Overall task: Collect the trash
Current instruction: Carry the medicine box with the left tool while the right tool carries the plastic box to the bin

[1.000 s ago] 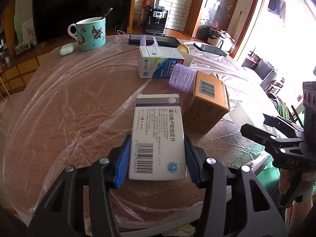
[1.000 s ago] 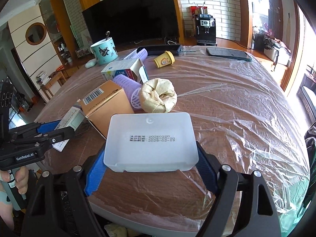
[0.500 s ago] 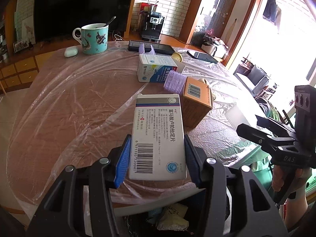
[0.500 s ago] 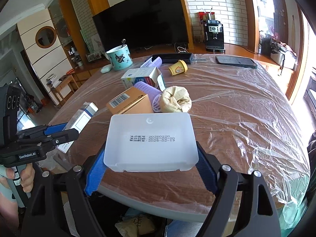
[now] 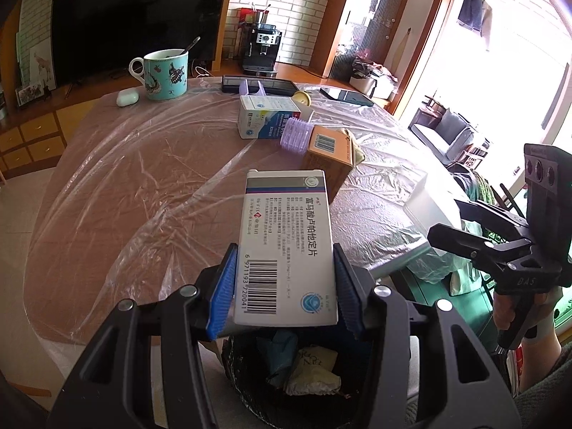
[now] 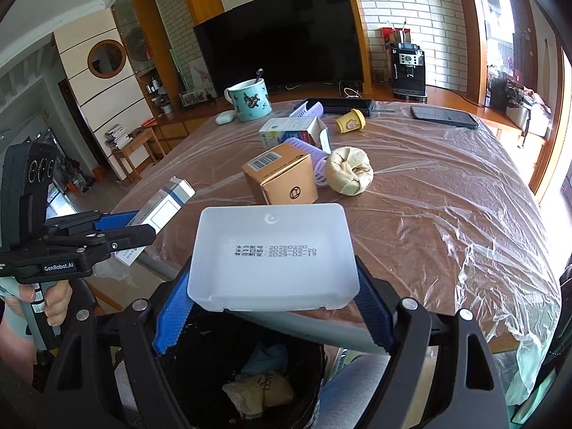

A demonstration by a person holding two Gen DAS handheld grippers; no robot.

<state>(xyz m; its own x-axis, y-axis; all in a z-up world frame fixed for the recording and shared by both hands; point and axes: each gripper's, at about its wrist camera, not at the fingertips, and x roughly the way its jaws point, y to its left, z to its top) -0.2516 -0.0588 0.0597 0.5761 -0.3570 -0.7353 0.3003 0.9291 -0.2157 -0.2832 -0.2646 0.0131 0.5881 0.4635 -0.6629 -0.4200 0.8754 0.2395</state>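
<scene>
Trash rides in both grippers at once: the left gripper point(image 5: 284, 287) is clenched on a white medicine box point(image 5: 286, 246) at centre frame of its view, blue pads pressing the long sides near the barcode end, and the right gripper point(image 6: 273, 305) grips a translucent white plastic tray point(image 6: 271, 255) by its short sides. Each piece hangs directly above the black bin point(image 6: 246, 375) at the bottom of the frame, clear of the table edge. That placement looks deliberate, so that letting go would drop both straight in; I judge release to be the step in hand. One bin shows, already holding crumpled paper and a bluish scrap.

Further up, on the plastic-covered table point(image 6: 447, 196), I count two cartons left: one orange box point(image 6: 282, 175) and one white-and-blue box point(image 6: 291, 130). Two lilac ribbed pieces, one wadded beige ball point(image 6: 350, 175) and one small yellow cup point(image 6: 350, 121) lie near them. A single mug point(image 6: 250, 100) with a spoon stands upper left of centre, probably not rubbish.
</scene>
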